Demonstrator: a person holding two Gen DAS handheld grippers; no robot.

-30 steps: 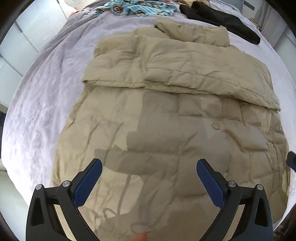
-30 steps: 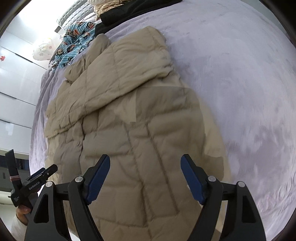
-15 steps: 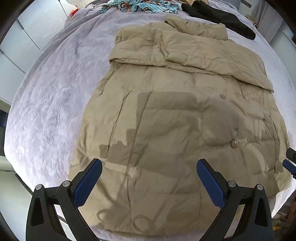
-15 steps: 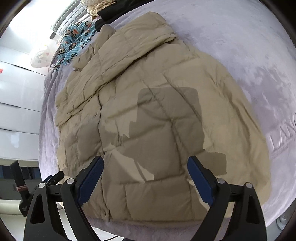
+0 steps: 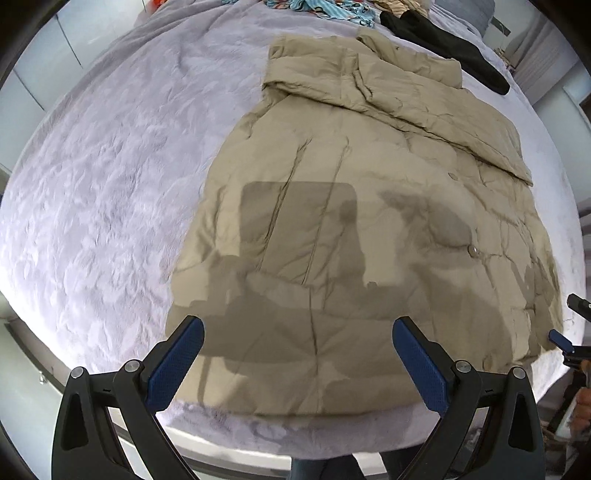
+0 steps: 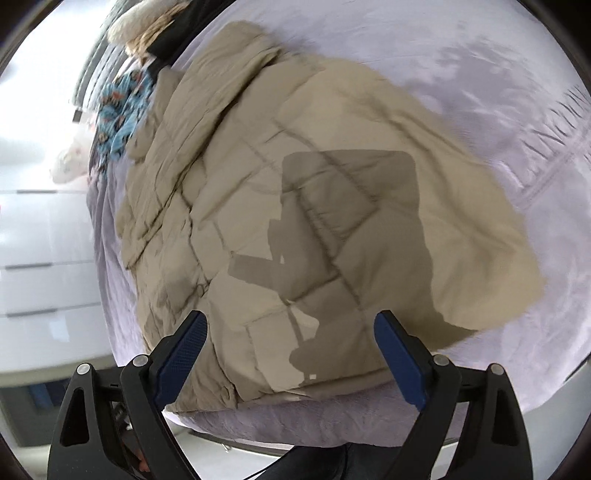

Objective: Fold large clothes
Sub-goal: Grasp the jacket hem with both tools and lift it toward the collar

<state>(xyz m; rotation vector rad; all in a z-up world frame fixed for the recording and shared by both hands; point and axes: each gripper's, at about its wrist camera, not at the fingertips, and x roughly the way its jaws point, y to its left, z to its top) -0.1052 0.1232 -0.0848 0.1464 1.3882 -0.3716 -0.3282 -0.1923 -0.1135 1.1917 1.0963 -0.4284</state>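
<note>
A large beige quilted puffer coat lies spread flat on a lavender bed cover, its sleeves folded across the upper part and its hem near the bed's front edge. It also shows in the right wrist view. My left gripper is open and empty, hovering above the hem, clear of the fabric. My right gripper is open and empty, above the coat's lower edge. The right gripper's tip shows at the left wrist view's right edge.
A black garment and a blue patterned garment lie at the bed's far end. The blue garment and a cream fluffy item show in the right wrist view. White drawers stand left. The bed's front edge is below.
Both grippers have pulled back and up from the coat, so more of the coat and the bed's front edge now show. Both stayed open and empty. The right wrist view is blurred by motion.
</note>
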